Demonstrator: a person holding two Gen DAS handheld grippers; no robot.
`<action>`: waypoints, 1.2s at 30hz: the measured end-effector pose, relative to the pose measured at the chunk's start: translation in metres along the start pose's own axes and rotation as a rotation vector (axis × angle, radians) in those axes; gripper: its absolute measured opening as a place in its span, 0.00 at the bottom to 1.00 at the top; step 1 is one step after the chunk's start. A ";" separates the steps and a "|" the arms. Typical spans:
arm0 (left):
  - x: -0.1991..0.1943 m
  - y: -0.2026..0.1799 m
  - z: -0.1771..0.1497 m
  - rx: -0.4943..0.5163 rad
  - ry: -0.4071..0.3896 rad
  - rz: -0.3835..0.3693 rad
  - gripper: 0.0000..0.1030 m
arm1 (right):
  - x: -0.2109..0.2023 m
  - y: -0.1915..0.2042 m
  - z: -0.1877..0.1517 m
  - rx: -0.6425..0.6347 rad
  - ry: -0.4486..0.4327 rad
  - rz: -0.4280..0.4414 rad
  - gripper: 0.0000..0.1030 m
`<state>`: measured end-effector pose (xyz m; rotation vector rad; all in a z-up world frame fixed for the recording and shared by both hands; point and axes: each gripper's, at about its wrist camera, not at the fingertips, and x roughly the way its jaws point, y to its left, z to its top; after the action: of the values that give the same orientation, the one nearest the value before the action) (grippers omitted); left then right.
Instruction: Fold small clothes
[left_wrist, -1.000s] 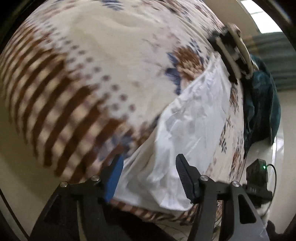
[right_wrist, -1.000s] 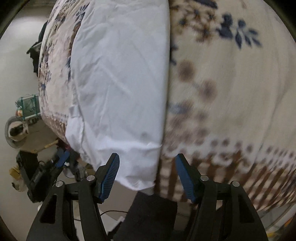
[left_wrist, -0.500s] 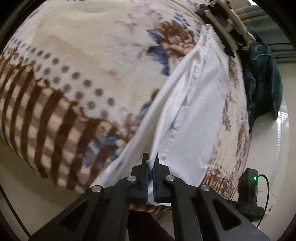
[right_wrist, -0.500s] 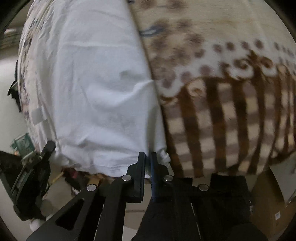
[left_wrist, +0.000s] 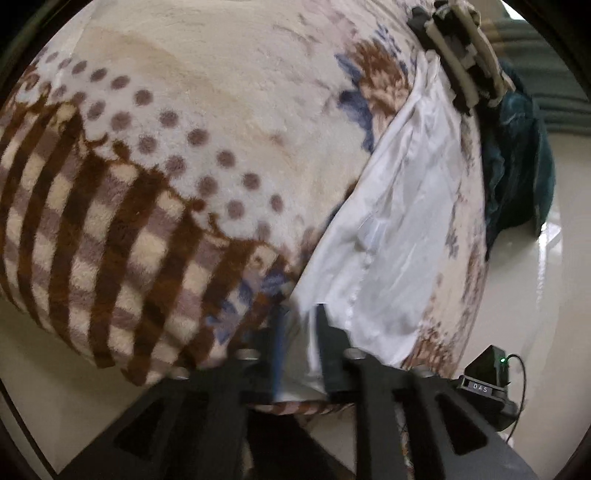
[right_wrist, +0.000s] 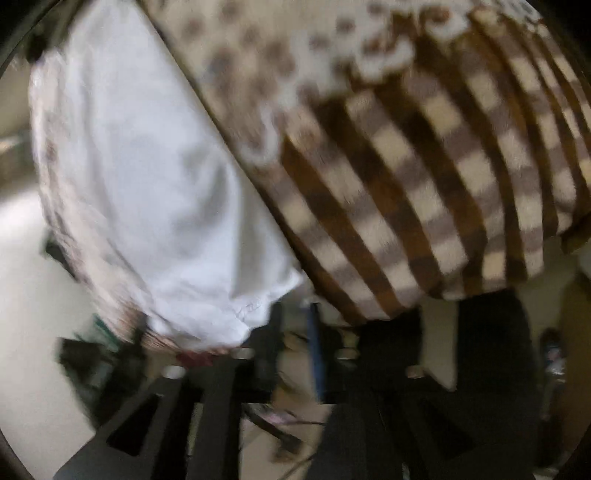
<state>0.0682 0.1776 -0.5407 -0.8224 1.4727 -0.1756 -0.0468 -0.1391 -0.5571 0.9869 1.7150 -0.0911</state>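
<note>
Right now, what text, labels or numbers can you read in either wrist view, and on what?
"DAS": white letters on the small black device with a green light, on the floor beside the blanket, left wrist view.
White garment: no readable print or tag.
Right wrist view: motion-blurred, nothing legible.

We look steeply down along each gripper from close above the blanket (left_wrist: 192, 155). Our left wrist view faces across the shirt (left_wrist: 402, 229) toward the floor (left_wrist: 554, 295); our blurred right wrist view faces its hem. Both share shirt and blanket.
</note>
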 end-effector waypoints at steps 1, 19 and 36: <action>0.002 -0.001 0.001 0.002 -0.004 -0.017 0.40 | -0.004 0.001 0.002 0.003 -0.027 0.018 0.35; 0.004 -0.011 -0.031 0.066 0.047 0.037 0.01 | 0.020 0.016 0.023 -0.068 -0.083 -0.161 0.06; -0.009 -0.023 -0.034 0.096 0.010 0.098 0.00 | 0.006 0.044 -0.030 -0.216 -0.056 -0.252 0.04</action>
<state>0.0441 0.1530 -0.5163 -0.6715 1.4989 -0.1757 -0.0409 -0.0914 -0.5329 0.6025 1.7494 -0.0942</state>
